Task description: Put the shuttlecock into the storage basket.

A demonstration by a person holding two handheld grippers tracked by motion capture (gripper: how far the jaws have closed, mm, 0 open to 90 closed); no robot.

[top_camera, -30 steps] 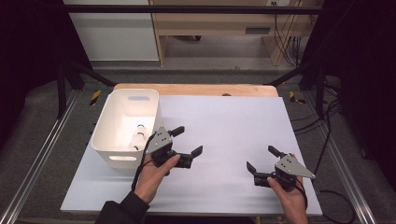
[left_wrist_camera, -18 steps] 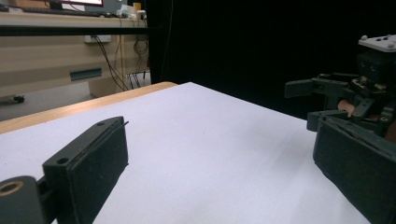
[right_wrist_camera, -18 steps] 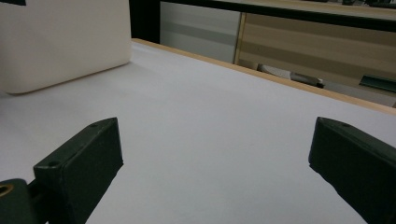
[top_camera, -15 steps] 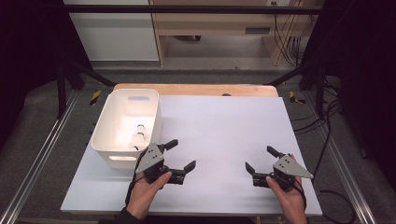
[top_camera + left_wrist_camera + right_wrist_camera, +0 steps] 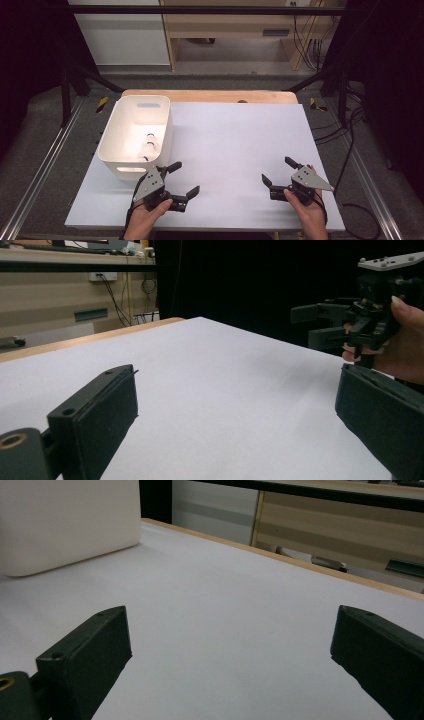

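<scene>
High view: left gripper (image 5: 182, 179) just beside white bin's (image 5: 114, 145) near corner, jaws spread, empty. Right gripper (image 5: 280, 172) well apart, jaws wide, empty. Small bottle (image 5: 150, 146) lies inside bin.

grey floor (image 5: 240, 82) | wooden bench (image 5: 240, 30) | dark curtains (image 5: 30, 60)

1. The left hand-held gripper (image 5: 183, 178) is black with a grey plate on top.
2. The right hand-held gripper (image 5: 280, 173) is black and grey too.
3. The bin (image 5: 117, 145) is plain white.
4. The desk (image 5: 235, 145) is pale lavender-white with a wood far edge.
</scene>
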